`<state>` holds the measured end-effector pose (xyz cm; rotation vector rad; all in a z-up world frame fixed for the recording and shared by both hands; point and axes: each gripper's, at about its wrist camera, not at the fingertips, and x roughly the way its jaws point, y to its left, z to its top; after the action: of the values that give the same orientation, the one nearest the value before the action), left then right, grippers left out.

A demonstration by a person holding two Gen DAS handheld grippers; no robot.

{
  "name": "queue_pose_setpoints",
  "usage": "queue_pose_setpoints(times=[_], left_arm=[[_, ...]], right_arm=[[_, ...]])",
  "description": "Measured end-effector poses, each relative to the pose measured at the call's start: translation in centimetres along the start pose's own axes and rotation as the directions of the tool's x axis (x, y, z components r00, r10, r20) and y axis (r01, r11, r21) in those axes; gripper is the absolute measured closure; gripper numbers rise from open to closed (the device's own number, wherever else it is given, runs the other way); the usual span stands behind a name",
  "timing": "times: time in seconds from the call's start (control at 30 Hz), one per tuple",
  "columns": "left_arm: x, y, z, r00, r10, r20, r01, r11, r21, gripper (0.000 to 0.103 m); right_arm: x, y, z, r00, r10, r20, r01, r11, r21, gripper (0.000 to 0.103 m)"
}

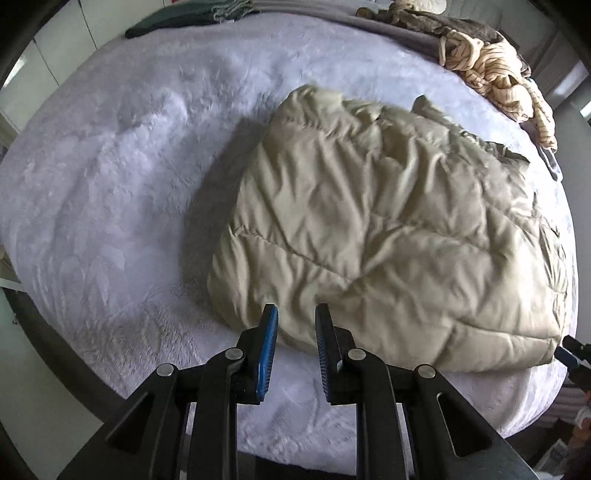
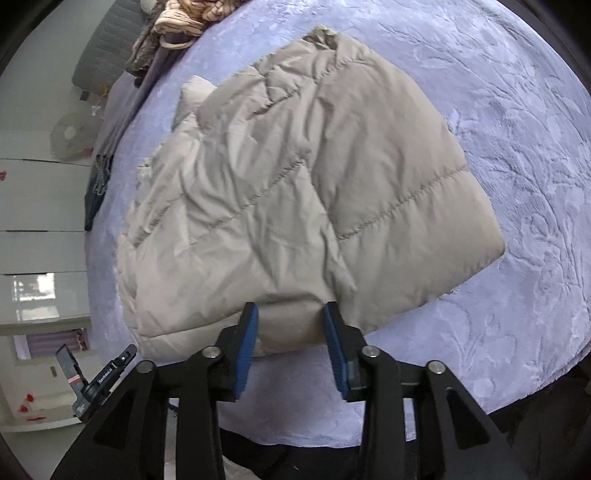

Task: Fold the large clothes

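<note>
Jacket: a beige quilted puffer jacket (image 1: 376, 236) lies on the bed (image 1: 110, 192), already doubled into a thick, roughly square bundle; in the right wrist view the same bundle (image 2: 303, 192) fills the middle of the picture
Place on the bed: toward the near edge and closer to the bed's right side than its left; its near hem sits just short of the near edge, with bare blanket showing between hem and edge
Left gripper: the left gripper (image 1: 295, 350) hangs above the near-left part of the bundle, jaws parted with nothing between them
Right gripper: the right gripper (image 2: 291, 347) sits at the near hem, jaws spread wide and empty; whether the pads touch the cloth I cannot tell
Likely feel: judged light for its bulk, soft and springy; the padding will probably puff back after pressing, so a fold may need to be patted down
Surface: the shell looks smooth and a little slick, so a shallow pinch could slip; the stitched quilt lines should give a firmer bite than the puffy panels
Where to take hold: the two near corners of the hem, one per gripper, catching all layers at once so the inner layers do not slide apart
Risk: gripping only the top layer would likely peel the bundle open
Other laundry: a striped cream garment (image 1: 498, 85) is heaped at the far right corner of the bed, well apart from the jacket; a dark green folded cloth (image 1: 184, 16) lies at the far edge
</note>
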<state>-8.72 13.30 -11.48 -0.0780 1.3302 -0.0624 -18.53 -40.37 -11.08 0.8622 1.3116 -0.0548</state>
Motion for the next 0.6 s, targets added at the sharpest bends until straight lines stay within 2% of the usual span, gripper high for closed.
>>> queue_pose_setpoints(times=[0.2, 0.23, 0.27, 0.3, 0.33, 0.37, 0.5, 0.6], left_arm=[[-2.1, -1.3, -0.8, 1.0, 0.019, 0.015, -0.02, 1.0, 0.014, 0.081], [-2.5, -1.6, -1.1, 1.0, 0.019, 0.015, -0.019, 1.0, 0.015, 0.07], [-2.6, -1.7, -1.2, 1.0, 0.02, 0.015, -0.02, 1.0, 0.018, 0.029], [-2.8, -1.6, -1.2, 0.999, 0.025, 0.023, -0.026, 0.999, 0.019, 0.011], [-3.3, -1.7, -1.2, 0.998, 0.031, 0.052, -0.032, 0.999, 0.018, 0.002], [-3.7, -1.8, -1.1, 0.997, 0.027, 0.076, -0.029, 0.999, 0.027, 0.002], [-3.5, -1.5, 0.0, 0.998, 0.0, 0.06, -0.004, 0.998, 0.064, 0.001], [-3.1, -1.0, 1.1, 0.998, 0.007, 0.057, -0.012, 0.995, 0.098, 0.001]], right_arm=[[-0.3, 2.0, -1.3, 0.999, 0.032, -0.001, -0.032, 0.999, -0.039, 0.046], [-0.3, 2.4, -1.5, 1.0, 0.029, 0.0, -0.029, 0.998, -0.05, 0.046], [-0.3, 2.7, -1.9, 1.0, 0.026, 0.003, -0.025, 0.998, -0.06, 0.046], [-0.4, 3.2, -2.1, 1.0, 0.022, 0.007, -0.022, 0.997, -0.069, 0.045], [-0.5, 3.4, -2.3, 1.0, 0.02, 0.01, -0.019, 0.997, -0.075, 0.045], [-0.6, 3.8, -2.5, 1.0, 0.017, 0.016, -0.016, 0.996, -0.083, 0.045], [-0.4, 4.8, -2.7, 0.999, 0.017, 0.028, -0.014, 0.996, -0.088, 0.045], [0.3, 6.2, -2.9, 0.999, 0.011, 0.039, -0.008, 0.996, -0.084, 0.045]])
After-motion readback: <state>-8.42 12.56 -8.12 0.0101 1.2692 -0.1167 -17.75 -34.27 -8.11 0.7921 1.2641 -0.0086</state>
